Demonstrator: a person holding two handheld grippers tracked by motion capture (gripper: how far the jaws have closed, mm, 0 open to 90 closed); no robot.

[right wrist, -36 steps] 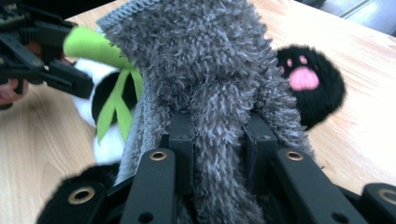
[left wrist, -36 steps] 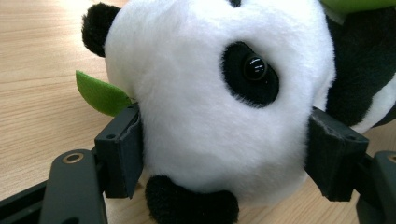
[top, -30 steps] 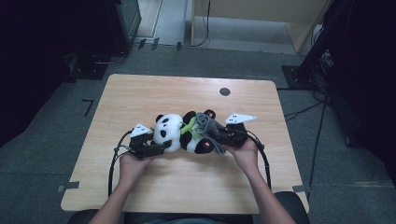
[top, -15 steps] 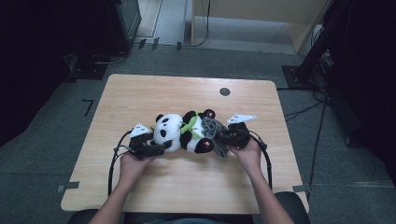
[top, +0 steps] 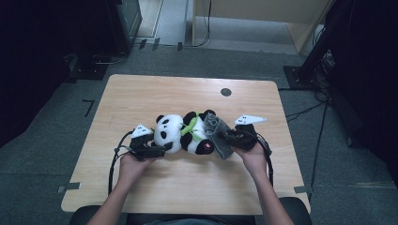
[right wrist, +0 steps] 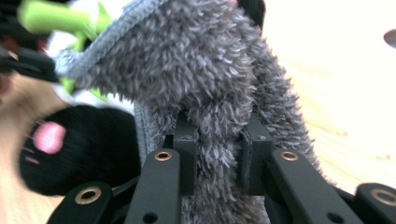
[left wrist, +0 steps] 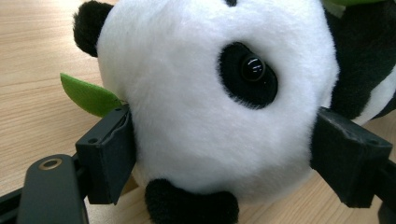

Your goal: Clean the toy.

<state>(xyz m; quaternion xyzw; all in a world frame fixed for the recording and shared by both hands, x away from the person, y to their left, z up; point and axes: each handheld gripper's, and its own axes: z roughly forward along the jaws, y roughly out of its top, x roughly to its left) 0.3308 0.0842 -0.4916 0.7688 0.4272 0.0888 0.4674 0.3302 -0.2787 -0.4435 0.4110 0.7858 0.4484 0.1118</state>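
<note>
I have the right gripper [right wrist: 215,154] clenched on the fuzzy grey cloth [right wrist: 219,84] at mid-table, left gripper [left wrist: 224,163] jaws just opening around the black-and-white plush panda's [top: 183,133] head, so I peel slowly, keeping cloth tension low.

I see a plush panda [top: 180,133] lying on its side mid-table, white head toward the left, black paw with pink pad facing me, green leaf at its neck. A fuzzy grey cloth [top: 217,133] is bunched against its right end.
</note>
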